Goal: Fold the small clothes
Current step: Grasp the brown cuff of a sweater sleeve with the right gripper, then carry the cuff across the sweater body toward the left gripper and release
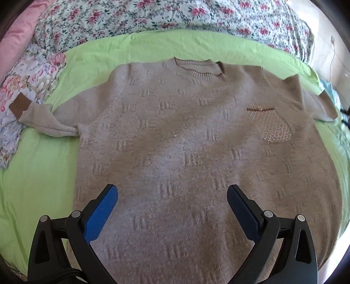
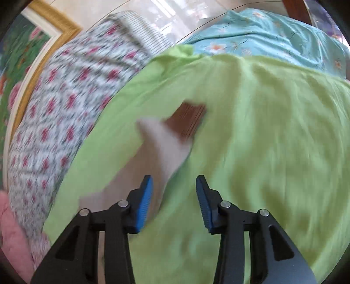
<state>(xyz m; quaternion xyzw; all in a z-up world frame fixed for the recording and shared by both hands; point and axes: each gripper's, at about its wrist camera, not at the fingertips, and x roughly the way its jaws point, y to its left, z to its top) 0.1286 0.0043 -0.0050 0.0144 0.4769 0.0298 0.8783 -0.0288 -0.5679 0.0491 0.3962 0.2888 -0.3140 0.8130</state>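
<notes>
Though blurred, sleeve (image 2: 166, 139) lies beyond parted right gripper (image 2: 174, 185).

Bright daylight, soft shadows, left wrist view sharp, right wrist view motion-blurred, fisheye bending at edges

Left claw (image 1: 172, 196) and right claw (image 2: 174, 187), both agape.

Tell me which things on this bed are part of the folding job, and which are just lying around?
Part of the job:
- beige sweater, spread flat
- its sleeve with the brown cuff
- left gripper
- right gripper

Just lying about:
- green sheet
- floral quilt
- turquoise cloth
</notes>
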